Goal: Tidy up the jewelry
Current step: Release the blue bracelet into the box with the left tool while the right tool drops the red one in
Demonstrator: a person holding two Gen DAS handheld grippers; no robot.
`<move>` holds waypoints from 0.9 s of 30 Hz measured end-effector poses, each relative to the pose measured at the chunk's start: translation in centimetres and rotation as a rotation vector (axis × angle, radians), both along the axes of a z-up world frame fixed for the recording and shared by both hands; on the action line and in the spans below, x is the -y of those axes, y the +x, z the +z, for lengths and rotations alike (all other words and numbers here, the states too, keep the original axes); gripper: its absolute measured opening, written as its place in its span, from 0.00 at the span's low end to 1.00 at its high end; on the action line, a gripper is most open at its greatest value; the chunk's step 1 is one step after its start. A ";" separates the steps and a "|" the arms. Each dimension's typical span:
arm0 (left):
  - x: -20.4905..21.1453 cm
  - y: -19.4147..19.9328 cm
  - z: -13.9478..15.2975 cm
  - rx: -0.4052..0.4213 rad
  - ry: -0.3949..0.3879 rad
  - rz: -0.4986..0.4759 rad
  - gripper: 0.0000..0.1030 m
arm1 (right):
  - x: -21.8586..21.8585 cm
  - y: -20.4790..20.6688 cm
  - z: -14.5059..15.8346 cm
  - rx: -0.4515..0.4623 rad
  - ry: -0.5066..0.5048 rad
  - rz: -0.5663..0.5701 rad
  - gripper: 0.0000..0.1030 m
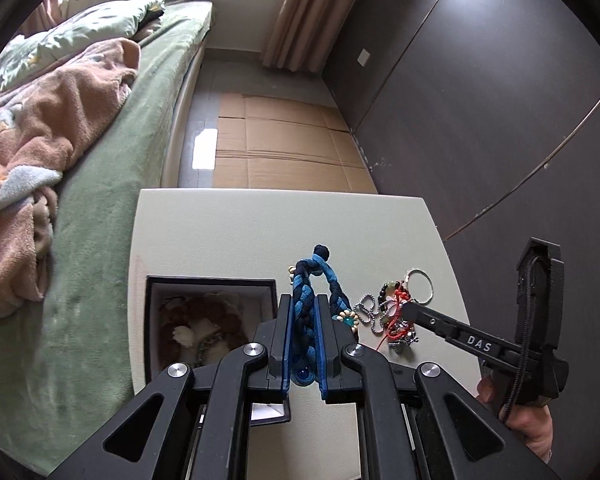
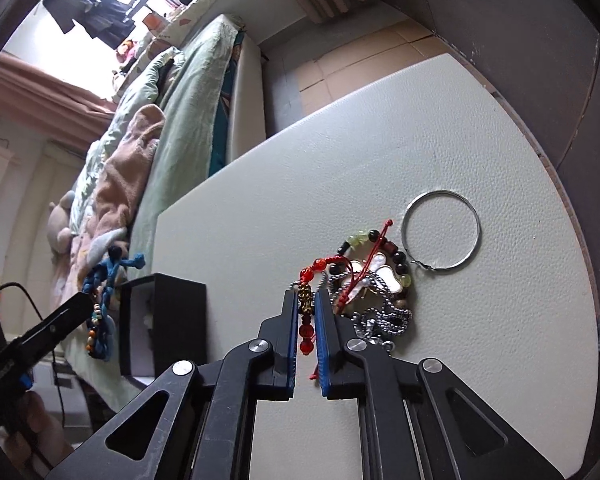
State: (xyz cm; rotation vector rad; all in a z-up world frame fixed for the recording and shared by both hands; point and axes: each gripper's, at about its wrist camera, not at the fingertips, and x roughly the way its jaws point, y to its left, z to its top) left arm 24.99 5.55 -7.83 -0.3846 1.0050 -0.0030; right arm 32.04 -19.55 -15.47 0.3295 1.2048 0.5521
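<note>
While the left tongs [image 1: 303, 340] clenched the blue braided bracelet [image 1: 306, 300] beside the open black box [image 1: 152, 292], the job looked roughly half done: the box already held some beaded pieces. The right tongs [image 2: 307, 312] gripped the red beaded cord [image 2: 306, 330] at the edge of the tangled pile [image 2: 380, 280] on the tabletop [image 2: 500, 360], where a ball chain, mixed beads and a silver hoop [image 2: 442, 236] remained unsorted.
</note>
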 end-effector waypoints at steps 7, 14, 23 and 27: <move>-2.4 -1.4 0.1 -0.003 -0.018 0.022 0.10 | -0.4 -1.5 3.0 0.067 0.146 0.030 0.10; -4.3 -2.2 -1.0 -0.039 -0.045 0.065 0.69 | -3.3 -3.4 5.5 0.162 0.252 0.116 0.10; -7.7 -4.6 -0.3 -0.015 -0.029 0.142 0.71 | -8.1 -5.7 6.6 0.228 0.330 0.241 0.10; -8.8 -5.5 -0.3 -0.014 -0.037 0.166 0.71 | -10.0 -6.5 6.6 0.235 0.354 0.283 0.10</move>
